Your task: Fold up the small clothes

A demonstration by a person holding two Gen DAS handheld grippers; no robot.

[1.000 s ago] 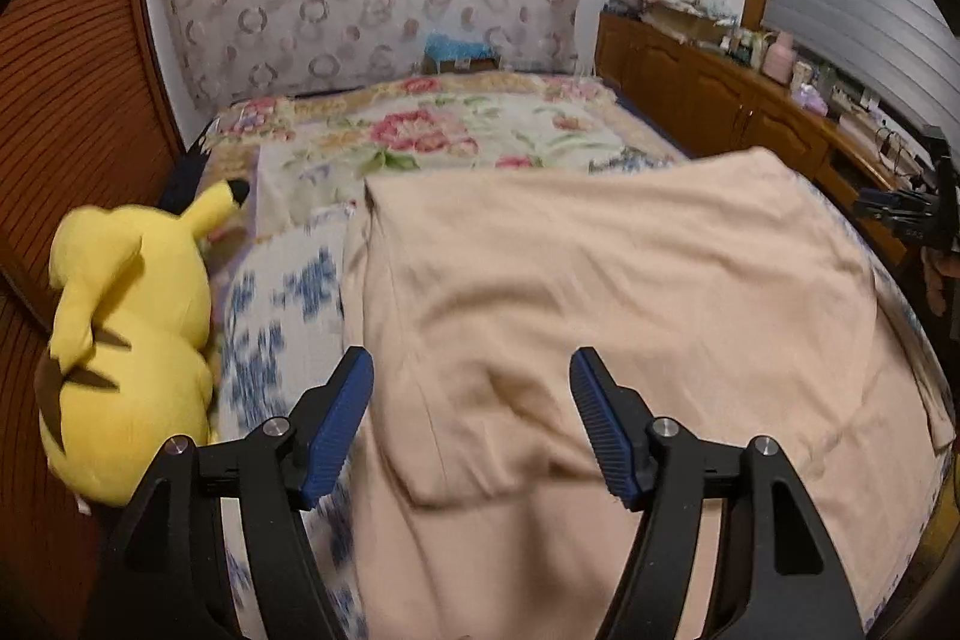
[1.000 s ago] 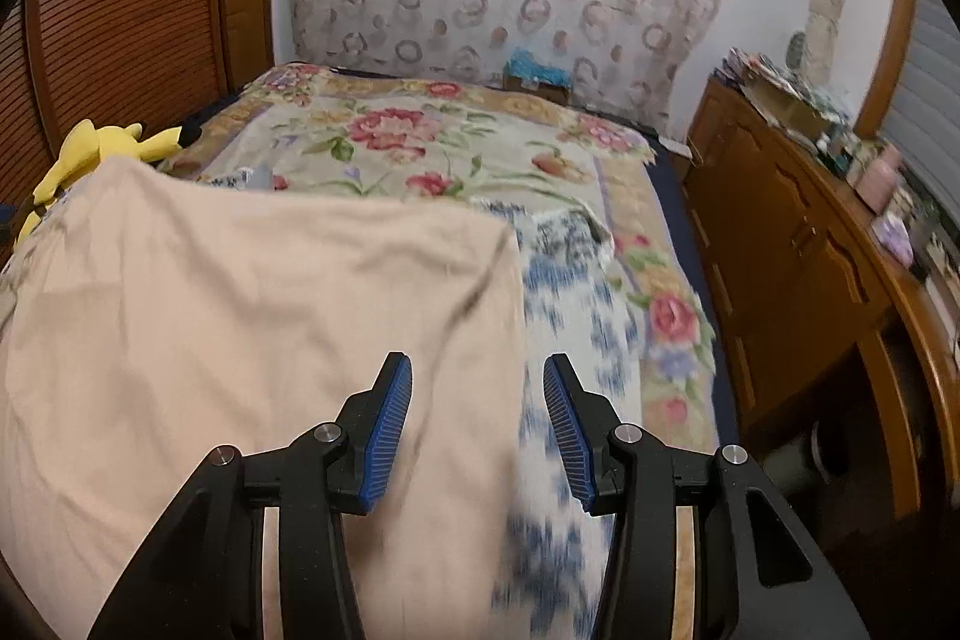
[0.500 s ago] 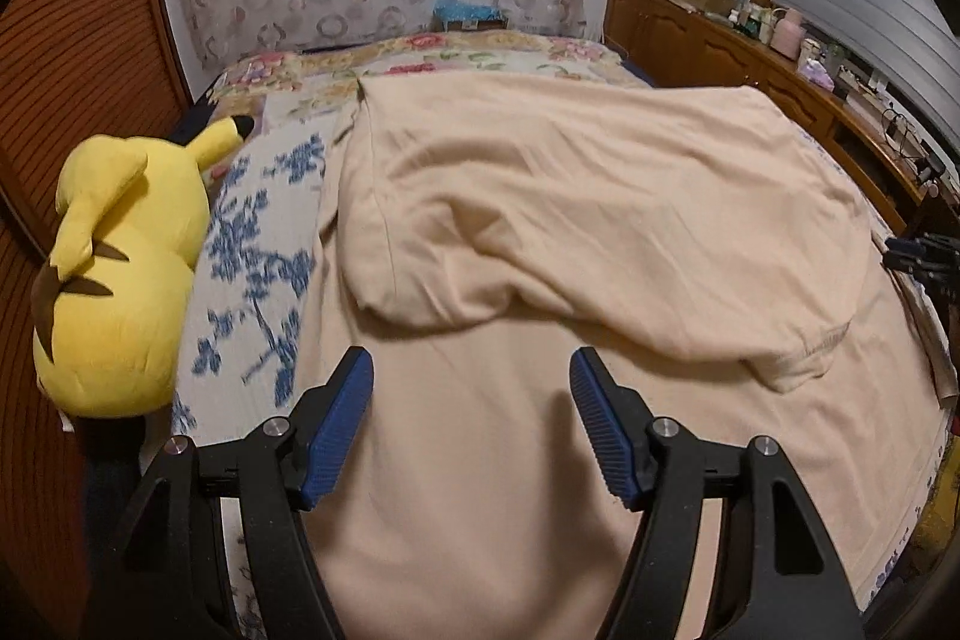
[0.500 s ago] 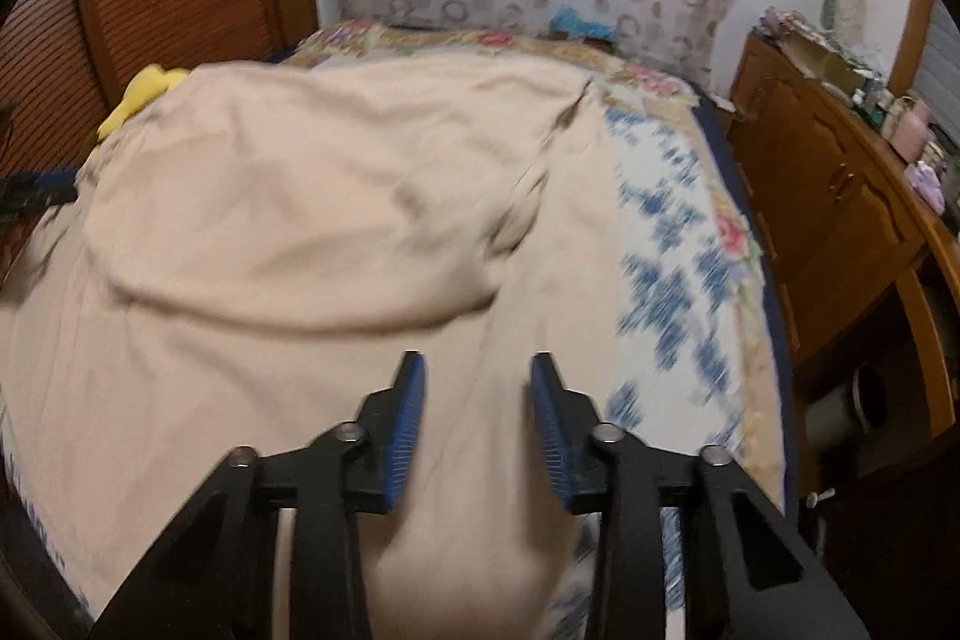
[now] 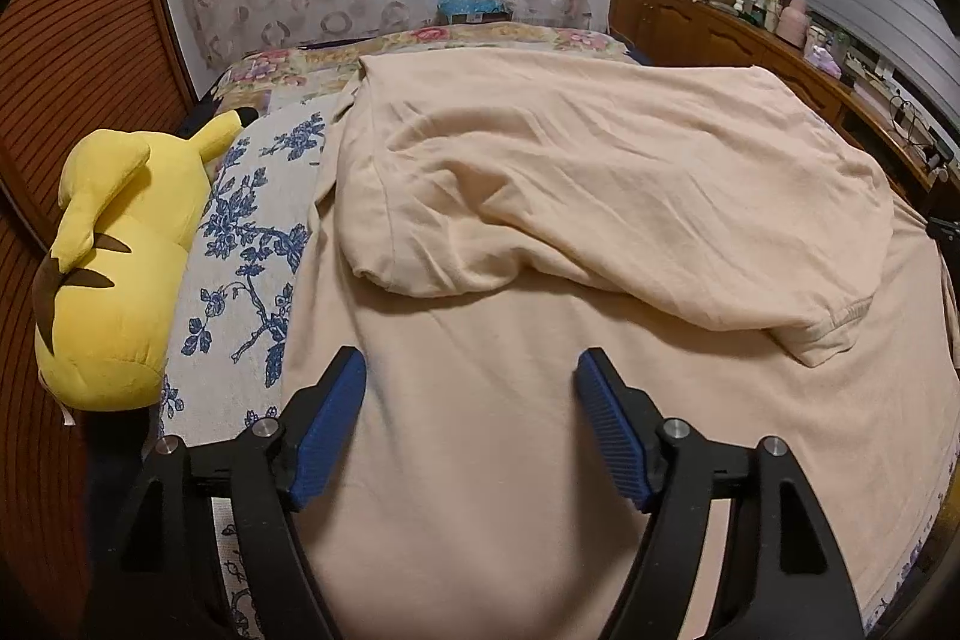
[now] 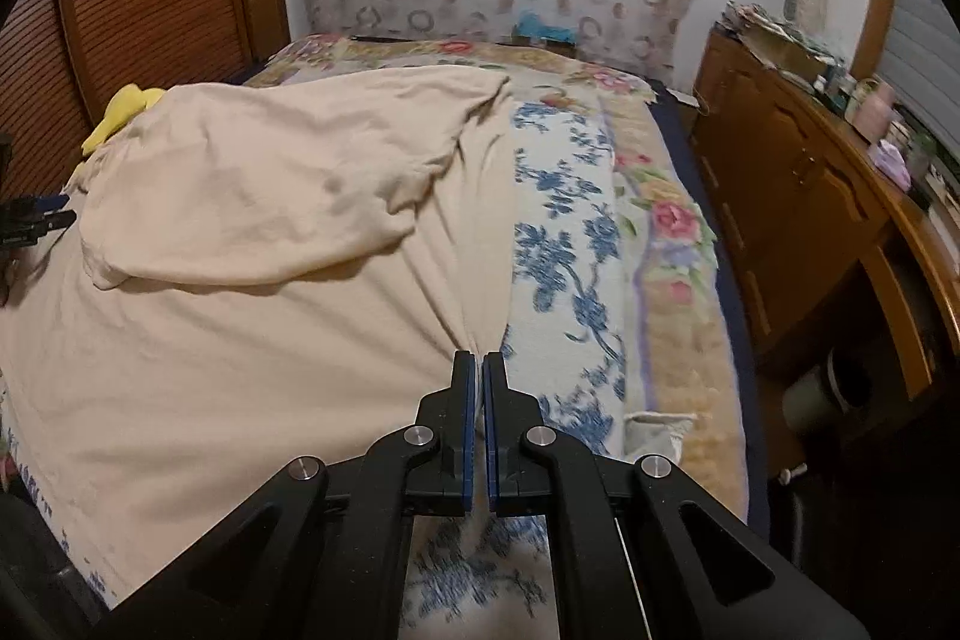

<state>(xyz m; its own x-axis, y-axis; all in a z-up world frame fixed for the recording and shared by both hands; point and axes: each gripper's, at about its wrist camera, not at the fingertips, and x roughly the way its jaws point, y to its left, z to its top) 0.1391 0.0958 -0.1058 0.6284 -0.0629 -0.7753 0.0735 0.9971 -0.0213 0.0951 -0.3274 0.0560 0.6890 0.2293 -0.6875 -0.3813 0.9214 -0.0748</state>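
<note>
On the bed, the right hand-held gripper point(image 6: 478, 358) pinches the peach garment's point(image 6: 252, 340) edge; the left hand-held gripper point(image 5: 471, 370) gapes above it.

Soft, warm indoor light falls evenly from above, leaving a faint shadow under the folded cloth point(image 5: 600, 172). Fisheye bending curves the walls, and corners go black. The near bedspread point(image 6: 558, 232) is motion-blurred in the right view.

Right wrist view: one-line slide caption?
Right gripper pinches the right edge of the half-folded beige shirt on the floral bed.
</note>
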